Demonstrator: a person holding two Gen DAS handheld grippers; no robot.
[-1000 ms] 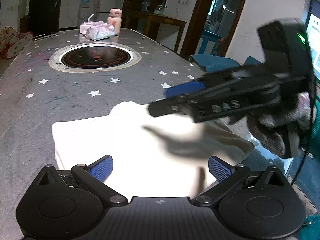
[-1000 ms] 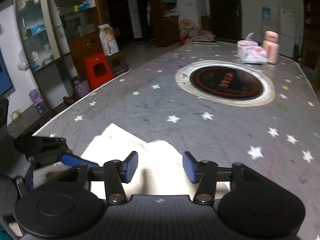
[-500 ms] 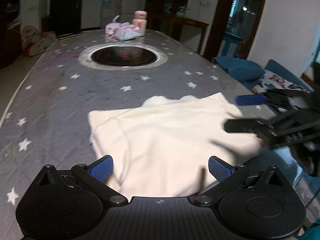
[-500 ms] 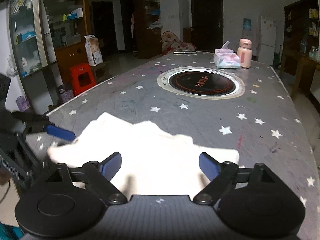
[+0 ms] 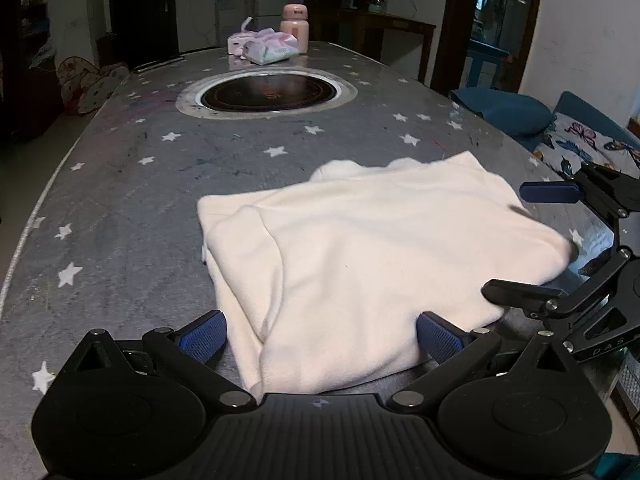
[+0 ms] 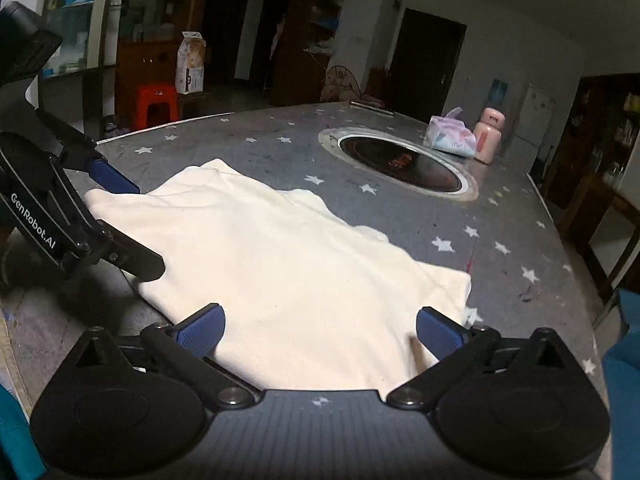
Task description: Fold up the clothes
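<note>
A cream garment [image 5: 360, 264] lies folded flat on the grey star-patterned table [image 5: 140, 208]; it also shows in the right wrist view [image 6: 288, 276]. My left gripper [image 5: 320, 338] is open and empty at the garment's near edge, its blue pads on either side of the cloth. My right gripper [image 6: 320, 334] is open and empty at the garment's other near edge. The right gripper shows at the right of the left wrist view [image 5: 536, 244], and the left gripper shows at the left of the right wrist view [image 6: 132, 228], each beside the cloth.
A round black burner [image 5: 268, 94] is set in the table's middle. A tissue pack [image 5: 264, 46] and a pink bottle [image 5: 295, 26] stand at the far end. A blue sofa with cushions [image 5: 508, 110] is past the table's right edge.
The right gripper has opened and pulled back from over the garment to its edge. Both cameras have shifted, and the cloth now lies flat and spread between the two grippers.
</note>
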